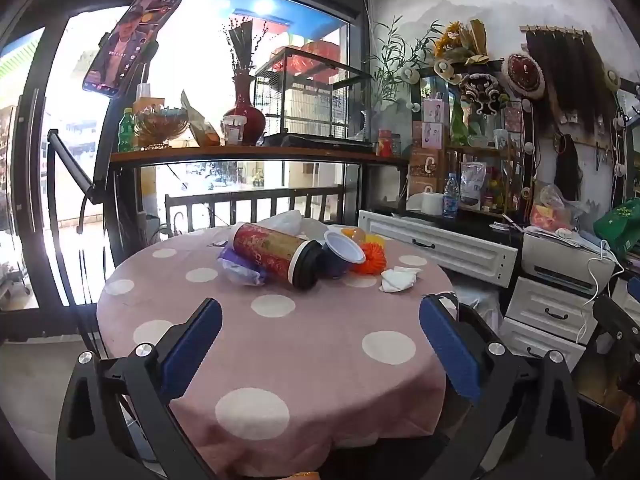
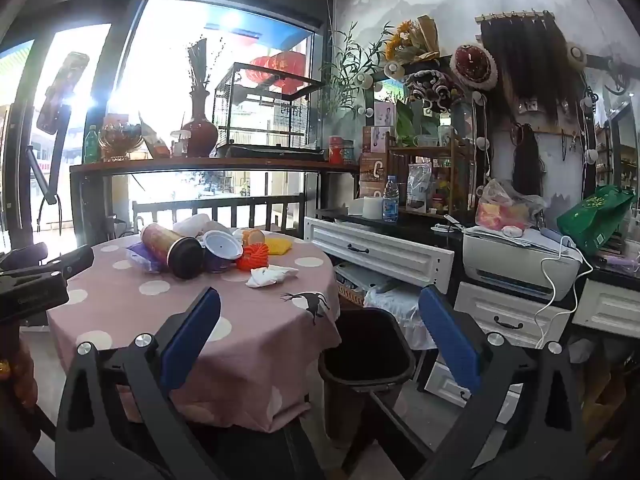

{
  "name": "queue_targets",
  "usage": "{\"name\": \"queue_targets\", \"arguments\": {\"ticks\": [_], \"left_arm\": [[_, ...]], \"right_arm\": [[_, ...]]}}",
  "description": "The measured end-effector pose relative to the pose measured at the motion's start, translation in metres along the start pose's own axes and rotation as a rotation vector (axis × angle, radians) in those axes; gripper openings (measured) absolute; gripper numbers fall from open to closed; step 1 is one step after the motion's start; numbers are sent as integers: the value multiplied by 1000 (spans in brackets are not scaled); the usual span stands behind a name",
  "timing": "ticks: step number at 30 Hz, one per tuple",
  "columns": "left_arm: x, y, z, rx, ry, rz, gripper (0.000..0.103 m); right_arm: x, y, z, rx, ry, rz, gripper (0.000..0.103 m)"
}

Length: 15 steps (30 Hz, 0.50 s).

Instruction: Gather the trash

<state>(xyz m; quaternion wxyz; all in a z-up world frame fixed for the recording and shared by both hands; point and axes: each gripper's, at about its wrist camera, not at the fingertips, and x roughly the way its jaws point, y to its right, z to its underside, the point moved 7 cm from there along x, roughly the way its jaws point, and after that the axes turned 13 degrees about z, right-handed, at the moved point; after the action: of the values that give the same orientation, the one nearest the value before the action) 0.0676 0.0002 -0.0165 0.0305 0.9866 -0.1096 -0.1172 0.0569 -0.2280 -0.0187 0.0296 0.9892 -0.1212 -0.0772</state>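
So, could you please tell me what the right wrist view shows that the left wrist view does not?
Only the right wrist view shows the black trash bin beside the table and the deer print on the tablecloth. Only the left wrist view shows the lit screen of the mounted phone. Both show the pink dotted tablecloth, the tipped red canister, the purple cup, the crumpled tissue and open, empty grippers.

The left gripper (image 1: 320, 344), black with blue pads on its two fingers, has its jaws spread wide and nothing between them. It hovers over the near edge of the round pink table with white dots (image 1: 312, 344), tilted slightly down. The right gripper (image 2: 320, 344), of the same build, is also wide apart and empty, beside the table's right edge, nearly level.
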Motion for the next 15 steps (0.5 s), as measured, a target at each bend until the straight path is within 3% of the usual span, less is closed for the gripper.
{"name": "queue_targets", "arguments": {"ticks": [15], "left_arm": [[4,0,2,5,-27,30,98]], "right_arm": [[4,4,-3,33,-13,8,97]]}}
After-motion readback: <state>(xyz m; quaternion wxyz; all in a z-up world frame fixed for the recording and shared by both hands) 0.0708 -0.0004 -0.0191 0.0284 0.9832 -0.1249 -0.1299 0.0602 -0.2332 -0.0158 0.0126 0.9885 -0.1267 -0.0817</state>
